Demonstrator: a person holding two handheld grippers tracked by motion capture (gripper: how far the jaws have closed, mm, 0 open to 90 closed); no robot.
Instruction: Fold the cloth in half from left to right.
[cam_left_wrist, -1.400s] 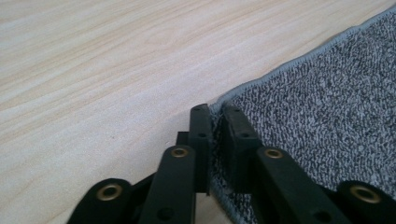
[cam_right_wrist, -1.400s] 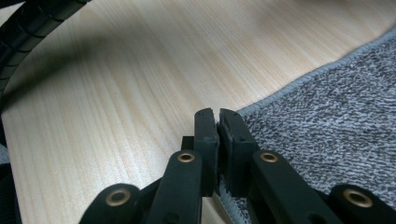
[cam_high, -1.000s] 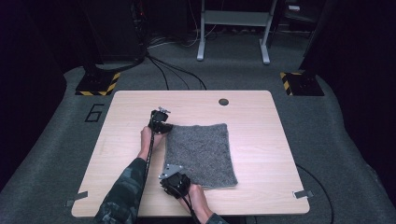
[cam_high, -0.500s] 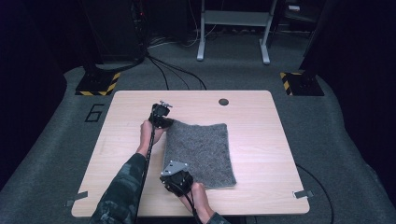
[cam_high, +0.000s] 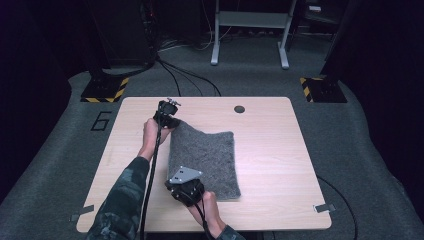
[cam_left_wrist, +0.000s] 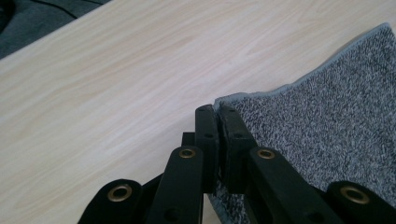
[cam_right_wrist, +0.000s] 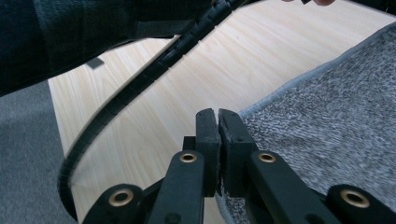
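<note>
Your left gripper (cam_high: 170, 120) pinches the far left corner of the grey felt cloth (cam_high: 207, 157); your right gripper (cam_high: 184, 189) clamps its near left corner, both forearms stretched over the wooden table (cam_high: 280, 150). A dark round grommet (cam_high: 239, 109) sits well beyond the cloth. The cloth's long axis runs away from you, its left edge raised.

One grey cloth (cam_high: 205, 157), two tools (cam_high: 169, 116) (cam_high: 186, 191), one table (cam_high: 280, 165)
</note>
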